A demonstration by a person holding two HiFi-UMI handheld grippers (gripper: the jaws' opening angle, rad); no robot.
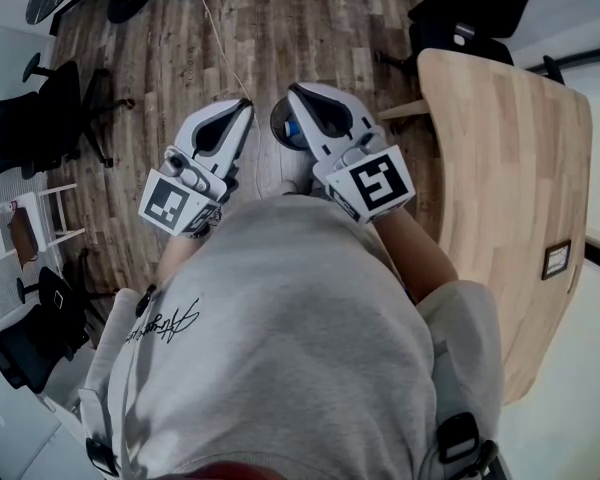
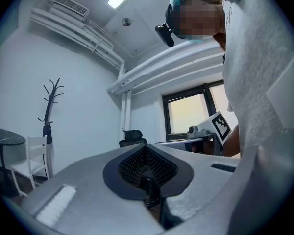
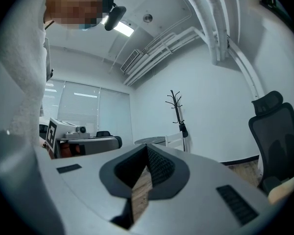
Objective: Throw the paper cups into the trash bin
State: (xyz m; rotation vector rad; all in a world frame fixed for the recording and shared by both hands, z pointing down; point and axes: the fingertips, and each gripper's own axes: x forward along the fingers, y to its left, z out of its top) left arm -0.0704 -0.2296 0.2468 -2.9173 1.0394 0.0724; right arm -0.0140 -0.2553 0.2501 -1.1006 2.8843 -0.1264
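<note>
No paper cup shows in any view. In the head view both grippers are held side by side in front of the person's grey sweatshirt, pointing forward over the wooden floor. My left gripper (image 1: 242, 108) (image 2: 148, 176) has its jaws together with nothing between them. My right gripper (image 1: 294, 92) (image 3: 146, 156) is shut too and empty; only a thin slit of floor shows between its pads. A dark round thing with something blue in it (image 1: 288, 126) sits on the floor between the two grippers, mostly hidden by the right one; I cannot tell whether it is the trash bin.
A light wooden table (image 1: 505, 178) runs along the right. Black office chairs (image 1: 65, 118) and a white chair (image 1: 25, 228) stand at the left, another black chair (image 1: 460, 28) at the top right. A coat rack (image 3: 177, 112) stands by the white wall.
</note>
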